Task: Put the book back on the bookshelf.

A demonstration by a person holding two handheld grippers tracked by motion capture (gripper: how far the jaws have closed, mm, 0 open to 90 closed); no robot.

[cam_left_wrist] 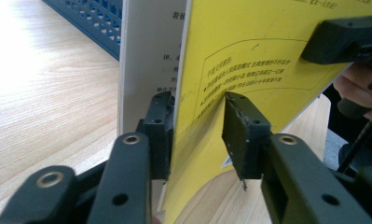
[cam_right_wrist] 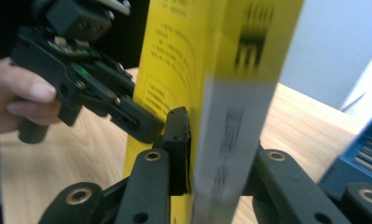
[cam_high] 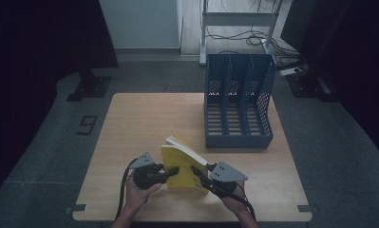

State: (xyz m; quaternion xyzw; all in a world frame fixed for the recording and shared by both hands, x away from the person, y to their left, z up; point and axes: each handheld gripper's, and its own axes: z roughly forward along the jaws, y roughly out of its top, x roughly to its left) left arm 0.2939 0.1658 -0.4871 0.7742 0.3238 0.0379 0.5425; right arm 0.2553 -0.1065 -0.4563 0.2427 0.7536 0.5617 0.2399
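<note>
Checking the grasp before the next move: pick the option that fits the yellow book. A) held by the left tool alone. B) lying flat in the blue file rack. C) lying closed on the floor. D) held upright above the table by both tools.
D: the yellow book stands upright over the table, with the left tool and right tool each clamped on it.

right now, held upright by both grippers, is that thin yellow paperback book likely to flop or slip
The thin yellow paperback book probably flops: its cover already curves near the left gripper. It looks light. Slipping seems unlikely while the right gripper clamps its spine side too.
</note>
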